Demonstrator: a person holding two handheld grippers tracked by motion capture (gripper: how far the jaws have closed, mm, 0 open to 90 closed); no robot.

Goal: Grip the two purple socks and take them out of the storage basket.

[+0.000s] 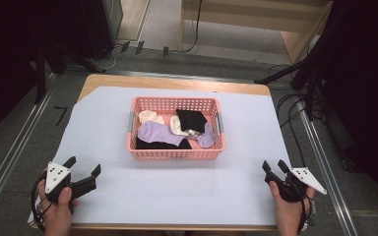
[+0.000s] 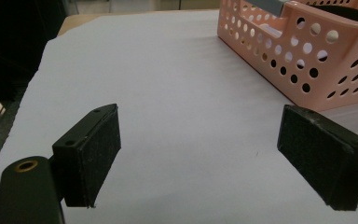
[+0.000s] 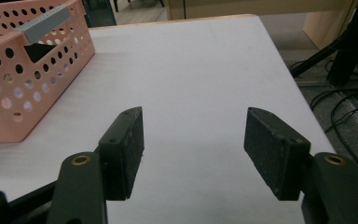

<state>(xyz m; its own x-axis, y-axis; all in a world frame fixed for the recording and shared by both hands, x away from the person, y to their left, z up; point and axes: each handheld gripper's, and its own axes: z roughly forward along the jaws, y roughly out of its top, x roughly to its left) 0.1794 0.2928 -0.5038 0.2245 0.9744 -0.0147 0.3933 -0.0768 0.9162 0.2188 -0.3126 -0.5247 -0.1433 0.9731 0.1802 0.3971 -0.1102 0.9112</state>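
basket (image 1: 175,153): mid-bench, holds socks (image 1: 158,132) | left gripper (image 1: 84,173): near-left of basket, jaws spread, empty | right gripper (image 1: 273,167): near-right, jaws spread, empty | progress: apparently nothing begun, socks all inside

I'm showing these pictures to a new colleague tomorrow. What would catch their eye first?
The pink perforated basket at the middle of the table, holding a jumble of lilac, cream and black socks. Next, the white sheet covering most of the wooden tabletop. Then the left gripper and right gripper, each hand-held at a near corner, jaws open and holding nothing.
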